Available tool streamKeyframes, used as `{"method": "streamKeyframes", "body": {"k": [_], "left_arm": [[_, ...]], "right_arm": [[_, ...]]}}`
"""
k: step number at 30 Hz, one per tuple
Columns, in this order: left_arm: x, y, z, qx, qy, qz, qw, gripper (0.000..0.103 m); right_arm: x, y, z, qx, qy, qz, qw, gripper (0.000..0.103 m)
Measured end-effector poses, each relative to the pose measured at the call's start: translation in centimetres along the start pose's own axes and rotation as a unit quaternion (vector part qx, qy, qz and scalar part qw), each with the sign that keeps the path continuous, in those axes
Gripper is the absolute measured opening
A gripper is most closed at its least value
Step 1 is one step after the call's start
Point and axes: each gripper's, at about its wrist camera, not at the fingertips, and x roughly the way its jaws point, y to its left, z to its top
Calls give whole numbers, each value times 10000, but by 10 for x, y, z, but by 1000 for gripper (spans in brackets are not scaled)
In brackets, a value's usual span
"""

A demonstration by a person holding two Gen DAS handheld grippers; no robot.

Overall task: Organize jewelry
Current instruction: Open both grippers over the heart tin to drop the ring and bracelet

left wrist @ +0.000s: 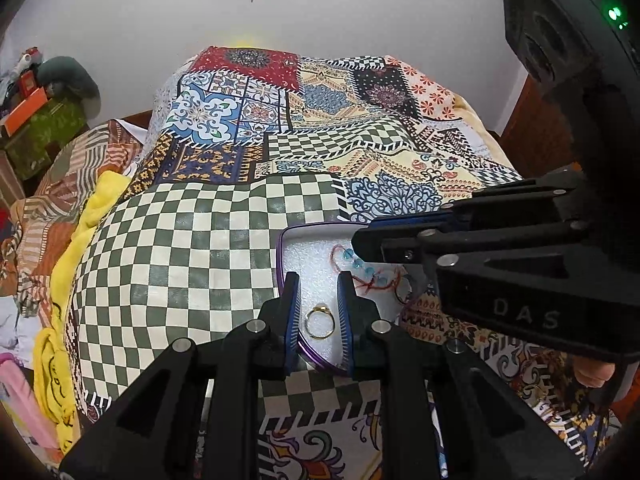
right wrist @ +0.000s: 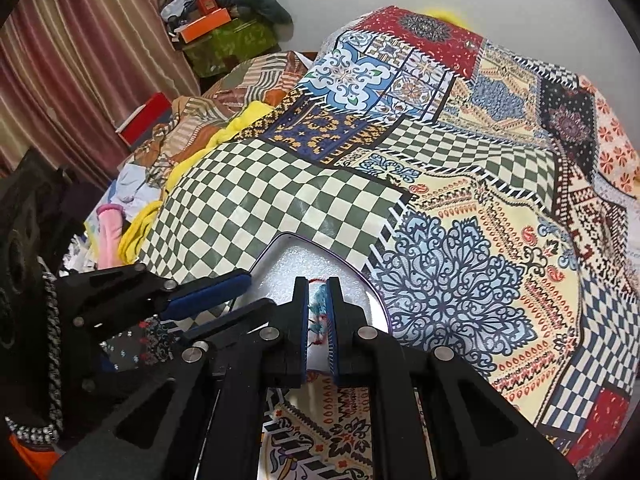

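The left gripper [left wrist: 318,286] stands with jaws slightly parted, straddling a gold ring [left wrist: 319,321] that lies loose between them, untouched, on white foam. The right gripper [right wrist: 318,282] is clamped on a beaded bracelet [right wrist: 319,312] with blue beads and red thread; whether it is lifted off the foam cannot be told. Both work inside a purple-rimmed tray [left wrist: 280,248]. Around the tray spreads a patchwork bedspread [right wrist: 460,208].
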Motion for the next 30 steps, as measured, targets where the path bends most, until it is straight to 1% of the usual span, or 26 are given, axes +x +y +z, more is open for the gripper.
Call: {"method": "streamKeyframes", "body": {"k": [4, 7, 11, 14, 15, 17, 19, 20, 22, 24, 27, 30], "left_arm": [[-10, 2, 0, -26, -26, 54, 10000, 17], [-23, 4, 0, -90, -76, 118, 9999, 17], [-41, 3, -1, -152, -158, 153, 9996, 18], [-57, -3, -2, -114, -225, 194, 9995, 19], [-64, -5, -2, -101, -251, 190, 9995, 20], [-75, -10, -3, -82, -317, 190, 9993, 26], [-86, -15, -4, -51, -402, 198, 9990, 35], [-91, -18, -6, -31, -442, 187, 9988, 35], [-101, -25, -9, 10, -471, 140, 9988, 36], [-109, -31, -12, 60, -473, 95, 9988, 36], [-115, -41, -18, 144, -470, 36, 9988, 39], [-119, -53, -27, 267, -420, -28, 9988, 40]], "right_arm": [[-7, 2, -1, -45, -73, -101, 9999, 14], [-21, 3, -2, -32, -216, -218, 9995, 14], [-42, 0, -6, 119, -367, -184, 9991, 14], [-62, 1, -12, 167, -501, -245, 9983, 14], [-66, 3, -13, 165, -534, -276, 9981, 14], [-80, 5, -19, 155, -636, -362, 9972, 14], [-92, 8, -26, 130, -720, -421, 9964, 15], [-98, 10, -31, 104, -765, -458, 9960, 16], [-107, 13, -39, 57, -825, -555, 9950, 19], [-117, 17, -50, -8, -909, -658, 9937, 26], [-129, 21, -63, -63, -1019, -789, 9916, 34], [-137, 24, -76, -142, -1071, -954, 9896, 34]]}}
